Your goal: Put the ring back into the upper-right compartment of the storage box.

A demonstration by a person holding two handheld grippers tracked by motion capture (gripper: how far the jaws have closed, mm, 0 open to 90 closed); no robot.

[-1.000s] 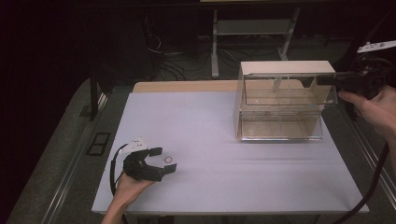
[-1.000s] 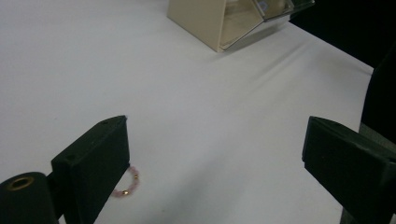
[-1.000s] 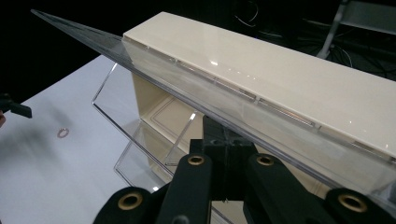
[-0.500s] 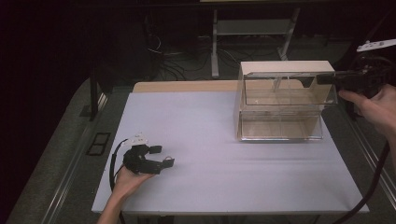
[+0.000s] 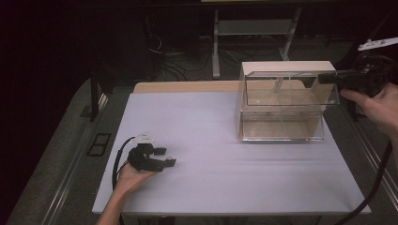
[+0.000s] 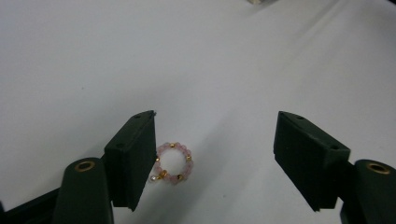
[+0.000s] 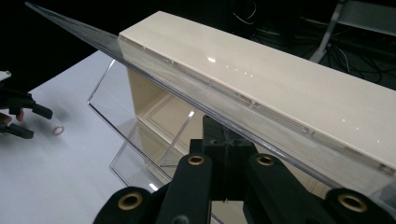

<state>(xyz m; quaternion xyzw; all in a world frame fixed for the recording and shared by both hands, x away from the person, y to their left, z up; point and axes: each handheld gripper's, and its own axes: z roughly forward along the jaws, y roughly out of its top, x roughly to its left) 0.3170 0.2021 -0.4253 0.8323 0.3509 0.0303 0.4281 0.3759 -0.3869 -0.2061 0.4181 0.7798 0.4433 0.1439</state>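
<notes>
A: Start with the large items. How was the scene laid out?

B: The tabletop (image 5: 225, 178) carried a clear box (image 5: 281, 105) with a cream back at its far right. The lid (image 7: 154, 70) of the box was raised. The right gripper (image 5: 331, 77) held the lid's front edge, its fingers together and clamped on the clear panel; the right gripper view showed the panel passing between them.

A: And the left side?

B: The left gripper (image 5: 164, 157) sat low over the tabletop's near left, well apart from the box. Its fingers (image 6: 133, 158) stood apart and had just been closing.

A: Where was the thing to be picked up?

B: A small bead ring (image 6: 173, 162), pink with gold beads, lay flat on the tabletop between the left fingers. The right gripper view showed it too (image 7: 58, 130), just beyond the fingertips.

A: Which relation governed the next move?

B: The ring was off centre. It lay against or just beside one finger, with a wide gap to the other. Being round, it had no long axis to align with. The left gripper was much the nearer. Judged from this, closing would likely slide the ring sideways unless the gripper recentred first.
</notes>
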